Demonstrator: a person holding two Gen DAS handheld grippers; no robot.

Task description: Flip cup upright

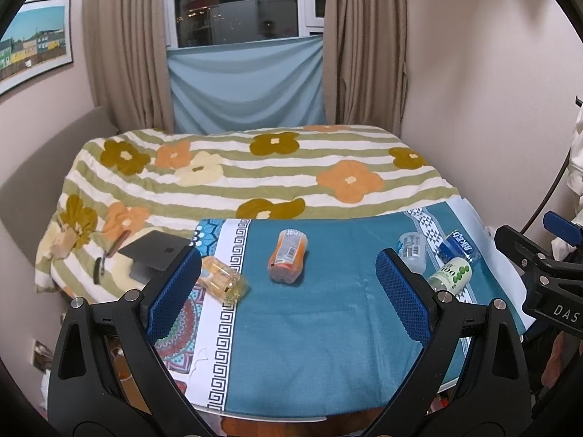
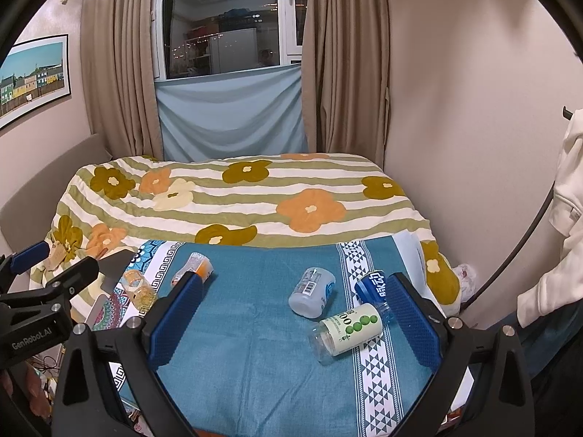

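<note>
Five cups lie on their sides on the blue cloth (image 2: pixel 255 364); none righted. My left gripper (image 1: pixel 288 287) and right gripper (image 2: pixel 295 313) gape wide, empty.

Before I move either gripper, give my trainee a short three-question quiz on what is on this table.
1. True or false: the orange cup stands upright on the blue cloth.
2. Which cup lies closest to the right gripper? A) the yellow cup B) the green-dotted cup C) the orange cup
3. Fill in: both the left gripper and the right gripper are ____ and hold nothing.

Key: 1 false, it lies on its side. 2 B. 3 open.
</note>
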